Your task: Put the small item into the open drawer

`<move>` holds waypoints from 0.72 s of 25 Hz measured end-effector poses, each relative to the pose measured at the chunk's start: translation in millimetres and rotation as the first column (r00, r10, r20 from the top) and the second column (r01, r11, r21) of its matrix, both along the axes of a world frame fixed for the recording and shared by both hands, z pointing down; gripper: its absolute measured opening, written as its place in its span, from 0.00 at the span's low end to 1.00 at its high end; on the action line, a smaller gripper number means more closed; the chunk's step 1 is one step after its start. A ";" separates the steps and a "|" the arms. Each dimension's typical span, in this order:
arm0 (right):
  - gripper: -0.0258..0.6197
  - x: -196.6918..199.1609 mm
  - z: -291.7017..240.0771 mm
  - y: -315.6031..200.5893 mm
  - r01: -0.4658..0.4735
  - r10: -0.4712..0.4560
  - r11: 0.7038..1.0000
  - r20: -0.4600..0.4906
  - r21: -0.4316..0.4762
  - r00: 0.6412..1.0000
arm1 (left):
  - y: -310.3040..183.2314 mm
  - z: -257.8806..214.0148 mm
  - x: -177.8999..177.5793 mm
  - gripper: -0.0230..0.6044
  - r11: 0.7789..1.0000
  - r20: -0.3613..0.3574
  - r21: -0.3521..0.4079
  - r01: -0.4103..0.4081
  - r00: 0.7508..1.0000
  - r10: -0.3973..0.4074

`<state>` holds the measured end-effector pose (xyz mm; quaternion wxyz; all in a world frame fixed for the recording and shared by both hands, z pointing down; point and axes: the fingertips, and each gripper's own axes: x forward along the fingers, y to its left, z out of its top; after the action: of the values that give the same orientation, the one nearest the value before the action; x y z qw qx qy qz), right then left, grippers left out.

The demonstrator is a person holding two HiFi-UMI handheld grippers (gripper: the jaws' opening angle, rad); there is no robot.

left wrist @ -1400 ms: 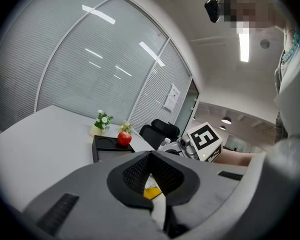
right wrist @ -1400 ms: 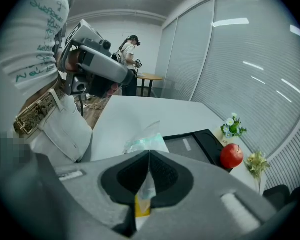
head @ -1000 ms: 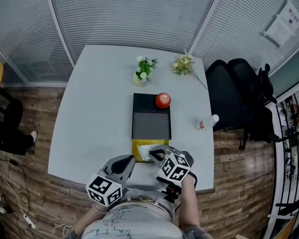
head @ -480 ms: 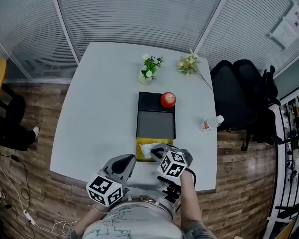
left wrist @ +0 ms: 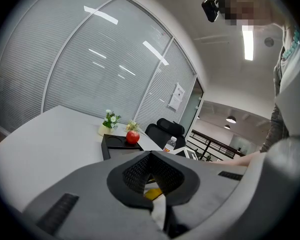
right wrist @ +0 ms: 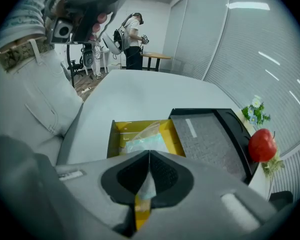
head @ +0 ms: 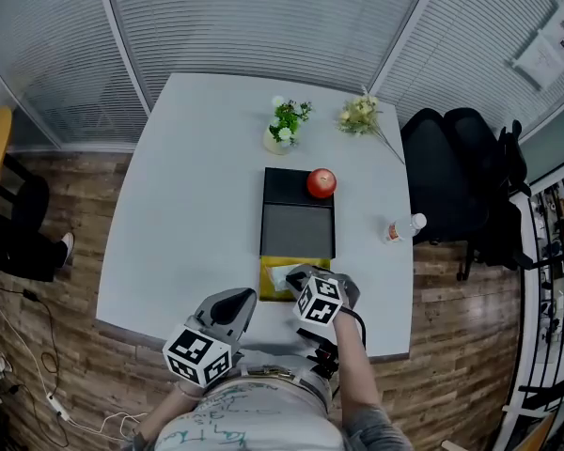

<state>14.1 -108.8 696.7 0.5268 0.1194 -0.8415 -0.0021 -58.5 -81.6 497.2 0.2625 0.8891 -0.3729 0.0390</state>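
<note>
Left tool [head: 240, 301]: tips pressed together, nothing between them, hovering off the near bench [head: 188, 205] edge, just left of the drawer.

Centre: black drawer box [head: 297, 230] on the bench, red apple [head: 321, 183] on its far end. Its yellow drawer [right wrist: 113, 139] stands pulled open toward me.

Small packet [right wrist: 140, 143]: clear wrapper, pale blue-green contents. Its body lies within the drawer's walls and its near end runs up between the right tool's pads. I cannot tell whether it rests on the drawer floor.

Right tool [right wrist: 149, 156]: angled steeply down over the open drawer, pinching the packet's end.

Far side: potted flowers [head: 285, 125] and loose bouquet [head: 360, 114]. Right edge: water bottle [head: 401, 227]. Beyond the bench: black office chair [head: 451, 177].
</note>
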 end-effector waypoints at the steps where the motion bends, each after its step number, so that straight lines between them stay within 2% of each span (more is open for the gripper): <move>1: 0.04 0.5 2.6 -0.6 -0.007 0.007 1.000 -0.004 -0.003 1.000 | -0.2 0.0 -0.3 0.03 1.000 0.000 -0.001 -0.001 1.000 0.001; 5: 0.04 3.3 15.2 -1.6 -0.027 0.027 0.999 -0.026 -0.021 0.999 | -1.2 1.1 -2.2 0.03 1.000 -0.003 -0.008 -0.003 1.000 0.003; 14: 0.05 12.4 42.6 -2.6 0.000 -0.006 0.999 -0.152 -0.040 0.988 | -3.3 3.5 0.7 0.03 1.000 0.012 -0.015 -0.021 1.000 0.022; 18: 0.05 13.1 48.3 1.3 -0.002 -0.011 0.997 -0.168 -0.076 0.986 | -2.4 5.9 2.0 0.03 1.000 0.018 -0.021 -0.021 1.000 0.022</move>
<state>27.2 -107.5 745.0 0.6000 0.0965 -0.7939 0.0187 -56.4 -83.9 503.1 0.2681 0.8898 -0.3654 0.0539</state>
